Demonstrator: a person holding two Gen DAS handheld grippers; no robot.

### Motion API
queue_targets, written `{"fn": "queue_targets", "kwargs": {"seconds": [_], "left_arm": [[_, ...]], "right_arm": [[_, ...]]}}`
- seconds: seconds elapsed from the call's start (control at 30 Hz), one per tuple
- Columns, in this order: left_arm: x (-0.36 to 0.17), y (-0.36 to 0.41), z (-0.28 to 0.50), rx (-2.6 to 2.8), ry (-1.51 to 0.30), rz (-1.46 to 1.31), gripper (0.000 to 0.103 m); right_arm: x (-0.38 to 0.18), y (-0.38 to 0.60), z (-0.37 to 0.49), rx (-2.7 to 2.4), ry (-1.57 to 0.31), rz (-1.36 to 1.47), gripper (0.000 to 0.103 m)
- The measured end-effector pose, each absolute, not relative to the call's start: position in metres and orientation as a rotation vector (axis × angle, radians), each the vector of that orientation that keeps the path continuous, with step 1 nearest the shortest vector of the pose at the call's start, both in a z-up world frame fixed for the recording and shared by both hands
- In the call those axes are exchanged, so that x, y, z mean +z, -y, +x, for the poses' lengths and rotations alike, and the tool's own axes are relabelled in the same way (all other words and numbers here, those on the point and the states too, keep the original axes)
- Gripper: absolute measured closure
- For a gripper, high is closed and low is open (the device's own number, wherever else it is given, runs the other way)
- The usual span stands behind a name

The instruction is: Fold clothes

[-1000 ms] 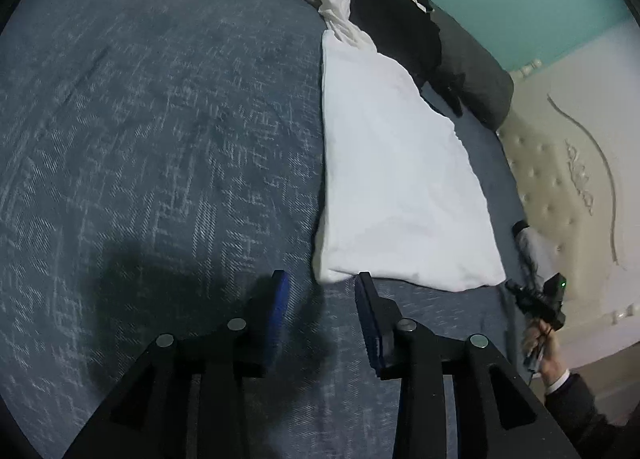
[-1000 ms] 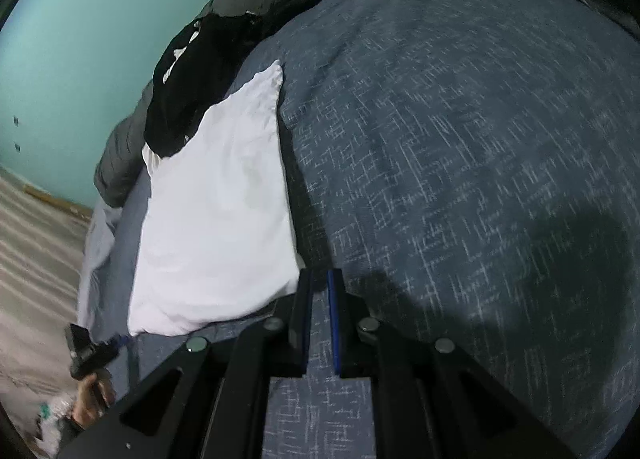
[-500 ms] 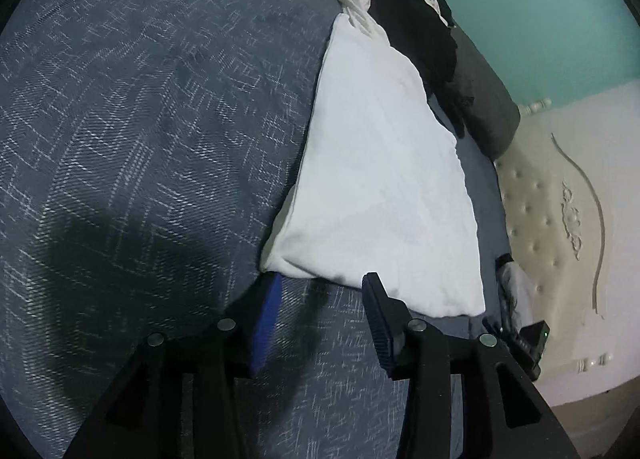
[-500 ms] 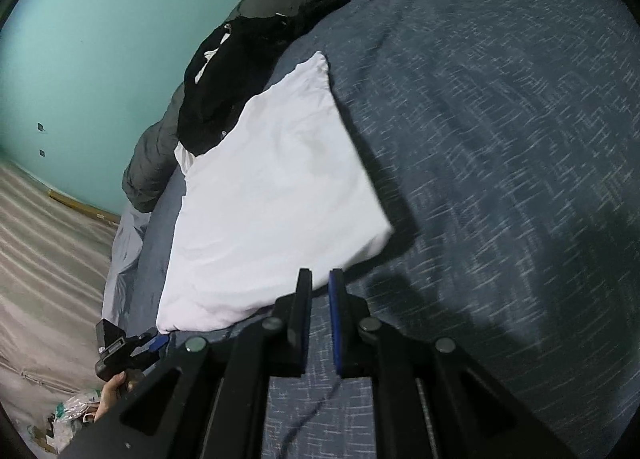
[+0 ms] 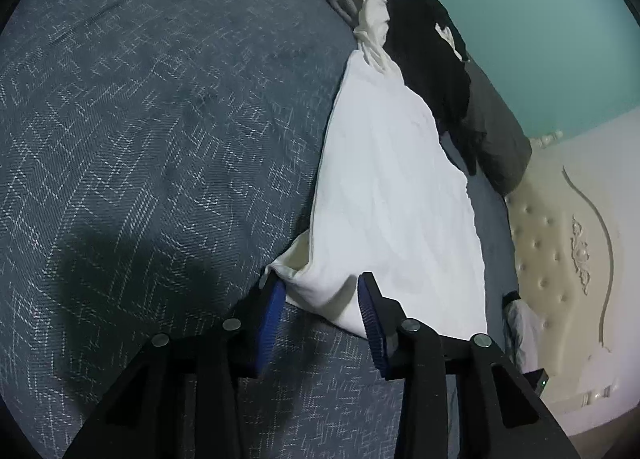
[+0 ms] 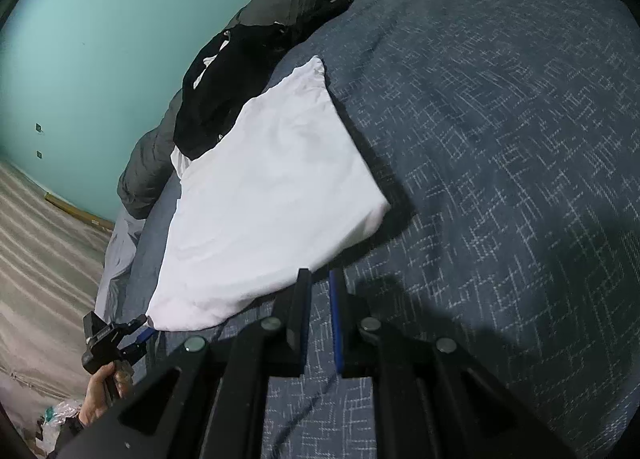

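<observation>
A white garment (image 5: pixel 392 195) lies folded flat on the blue bedspread (image 5: pixel 152 131). My left gripper (image 5: pixel 320 297) is open, and the garment's near-left corner sits raised between its blue pads (image 5: pixel 269 311). In the right wrist view the same white garment (image 6: pixel 264 195) spreads ahead and to the left. My right gripper (image 6: pixel 320 279) is shut with only a thin slit between its fingers, its tips at the garment's near edge and nothing gripped. A hand (image 6: pixel 100 391) holds the left gripper (image 6: pixel 146 327) at the garment's far-left corner.
A black garment (image 5: pixel 432 59) and a grey duvet (image 5: pixel 496 139) lie behind the white one, against the teal wall. A cream tufted headboard (image 5: pixel 560 259) stands to the right. Open bedspread (image 6: pixel 500 139) stretches to the right of the right gripper. Floor (image 6: pixel 36 251) lies beyond the bed's edge.
My left gripper has moved forward until the white garment's corner lies between its open fingers, slightly lifted. My right gripper has closed in on the garment's near edge, staying shut.
</observation>
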State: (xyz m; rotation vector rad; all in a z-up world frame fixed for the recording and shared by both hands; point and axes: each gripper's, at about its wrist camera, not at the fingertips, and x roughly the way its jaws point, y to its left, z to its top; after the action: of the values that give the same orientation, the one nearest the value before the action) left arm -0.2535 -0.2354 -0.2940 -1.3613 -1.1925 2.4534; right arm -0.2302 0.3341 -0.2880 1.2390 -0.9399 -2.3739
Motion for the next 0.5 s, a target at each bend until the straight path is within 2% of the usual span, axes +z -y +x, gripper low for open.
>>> {"fn": "queue_targets", "kwargs": {"seconds": [0.13, 0.23, 0.43, 0.5], "left_arm": [[-0.294, 0.234, -0.250, 2.463, 1.182, -1.375, 0.064], [-0.296, 0.233, -0.247, 2.466, 1.179, -1.384, 0.064], [-0.298, 0.237, -0.246, 2.467, 1.176, -1.362, 0.065], [-0.299, 0.240, -0.245, 2.467, 1.175, -1.353, 0.069]], "right_arm": [[-0.291, -0.338, -0.232, -2.384, 0.949, 1.235, 0.093], [-0.290, -0.344, -0.234, -2.388, 0.979, 1.226, 0.072], [-0.288, -0.356, -0.238, -2.395, 1.035, 1.212, 0.070], [-0.288, -0.359, -0.244, -2.392, 1.055, 1.229, 0.066]]}}
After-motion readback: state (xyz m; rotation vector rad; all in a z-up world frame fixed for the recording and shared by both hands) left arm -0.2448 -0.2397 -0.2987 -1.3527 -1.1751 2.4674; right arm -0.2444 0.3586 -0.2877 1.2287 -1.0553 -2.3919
